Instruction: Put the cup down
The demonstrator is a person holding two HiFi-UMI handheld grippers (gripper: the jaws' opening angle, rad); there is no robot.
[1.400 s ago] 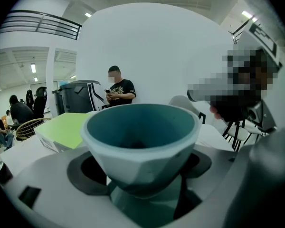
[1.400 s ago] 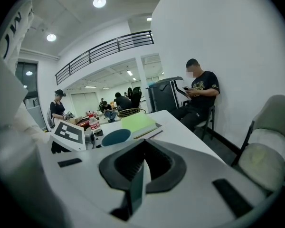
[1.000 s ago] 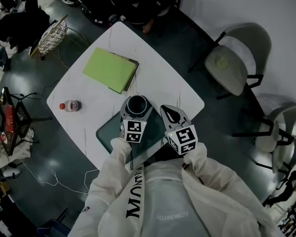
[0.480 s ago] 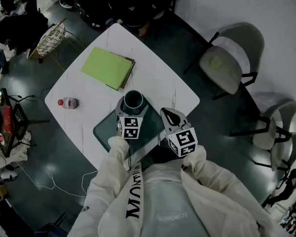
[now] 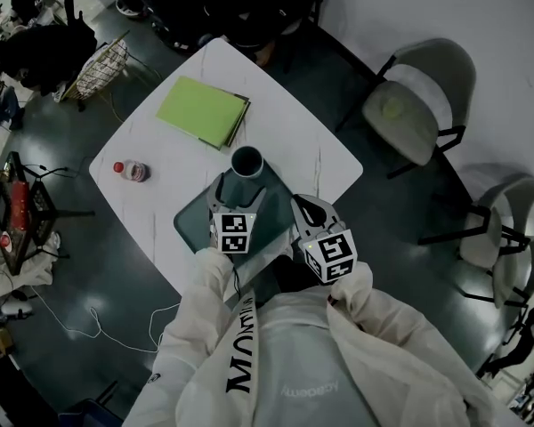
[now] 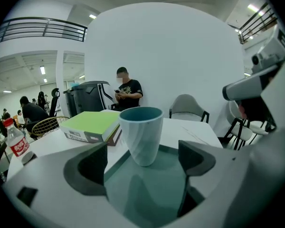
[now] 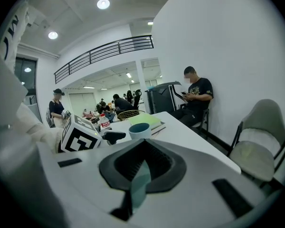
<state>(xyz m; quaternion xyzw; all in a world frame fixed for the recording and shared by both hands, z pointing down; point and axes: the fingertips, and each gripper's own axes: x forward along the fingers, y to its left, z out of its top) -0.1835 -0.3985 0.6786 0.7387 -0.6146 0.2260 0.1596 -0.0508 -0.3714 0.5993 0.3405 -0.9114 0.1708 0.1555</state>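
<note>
My left claw (image 5: 238,194) has just been opening and now gapes wide, gripping nothing. The blue cup (image 6: 141,136) stands upright just ahead of its tips, untouched, on the teal tray (image 5: 191,228). My right claw (image 7: 141,165) is closed and empty. A green book (image 5: 203,111) lies beyond.

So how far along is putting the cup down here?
Done, it seems: the cup stands upright on the mat, free. In hand: the left tongs have just been opening, with nothing between them. Left: only pulling away. The right tongs are shut and empty.
</note>
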